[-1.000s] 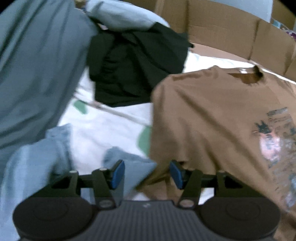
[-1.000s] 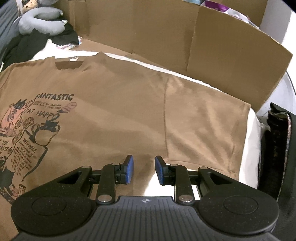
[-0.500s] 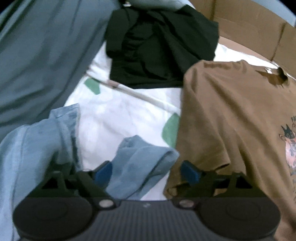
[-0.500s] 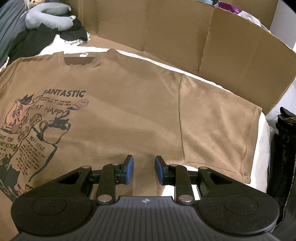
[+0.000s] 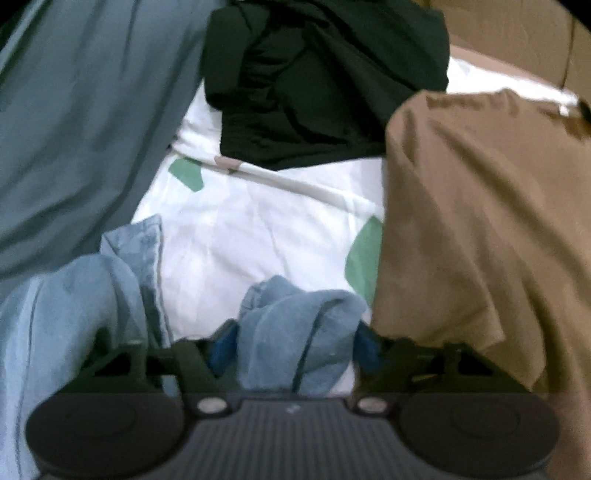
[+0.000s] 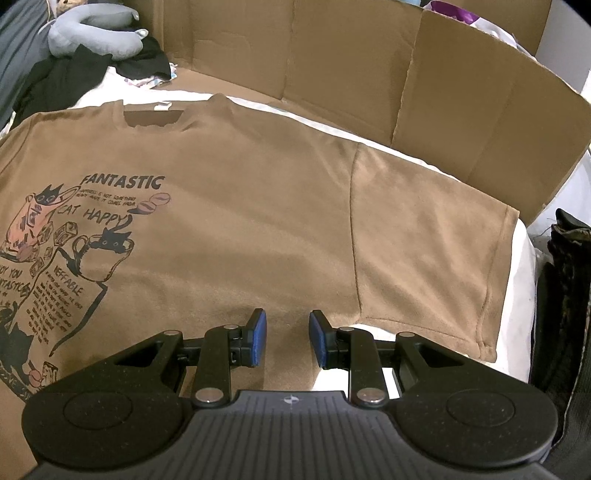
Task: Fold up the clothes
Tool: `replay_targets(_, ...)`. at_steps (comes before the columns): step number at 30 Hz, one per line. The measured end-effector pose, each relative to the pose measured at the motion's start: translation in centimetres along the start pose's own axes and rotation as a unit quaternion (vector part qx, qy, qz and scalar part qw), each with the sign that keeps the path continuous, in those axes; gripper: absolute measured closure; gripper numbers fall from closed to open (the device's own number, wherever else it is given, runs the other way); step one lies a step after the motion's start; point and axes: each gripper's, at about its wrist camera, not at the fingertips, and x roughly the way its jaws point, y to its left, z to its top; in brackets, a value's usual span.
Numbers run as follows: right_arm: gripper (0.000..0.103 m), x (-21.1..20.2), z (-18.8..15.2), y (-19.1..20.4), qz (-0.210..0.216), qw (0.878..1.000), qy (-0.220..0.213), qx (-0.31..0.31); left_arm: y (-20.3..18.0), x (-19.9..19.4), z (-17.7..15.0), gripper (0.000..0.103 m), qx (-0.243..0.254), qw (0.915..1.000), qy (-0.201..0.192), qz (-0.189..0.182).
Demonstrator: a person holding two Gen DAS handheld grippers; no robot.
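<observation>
A brown T-shirt (image 6: 240,206) with a cat print lies flat and face up on the white sheet; its left sleeve (image 5: 480,221) shows in the left wrist view. A crumpled light blue cloth (image 5: 295,332) lies beside that sleeve. My left gripper (image 5: 295,347) is low over it and its jaws are closing, with the cloth bunched between the blue pads and not squeezed. My right gripper (image 6: 288,339) hovers over the shirt's side near the right underarm, its pads apart with nothing between them.
A black garment (image 5: 314,85) is heaped at the back, grey-blue fabric (image 5: 81,110) hangs at left, and another light blue garment (image 5: 74,314) lies near left. A cardboard wall (image 6: 332,62) rings the bed. A grey neck pillow (image 6: 92,33) lies far left, dark fabric (image 6: 569,277) at right.
My left gripper has come down onto the light blue cloth; its jaws spread wide, then narrowed around the bunch. The right gripper has kept still.
</observation>
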Motion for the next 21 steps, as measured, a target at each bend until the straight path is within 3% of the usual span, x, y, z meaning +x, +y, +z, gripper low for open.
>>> replay_targets(1, 0.071, 0.0, 0.0, 0.0, 0.000, 1.000, 0.000, -0.001, 0.3, 0.1, 0.1, 0.062, -0.003, 1.0000, 0.004, 0.008)
replay_targets(2, 0.071, 0.0, 0.0, 0.0, -0.001, 1.000, -0.001, -0.001, 0.6, 0.2, 0.1, 0.067, 0.001, 0.9998, 0.008, 0.020)
replay_targets(7, 0.071, 0.0, 0.0, -0.1, -0.001, 1.000, 0.000, 0.001, 2.5, 1.0, -0.1, 0.075, 0.017, 0.9964, 0.034, 0.076)
replay_targets(13, 0.071, 0.0, -0.2, -0.4, -0.002, 1.000, 0.000, 0.003, 5.7, 1.5, -1.3, 0.073, -0.011, 0.9925, 0.063, 0.104)
replay_targets(21, 0.071, 0.0, -0.4, -0.7, -0.002, 1.000, 0.002, 0.005, 8.1, 1.0, -1.5, 0.067, -0.047, 0.9915, 0.074, 0.096)
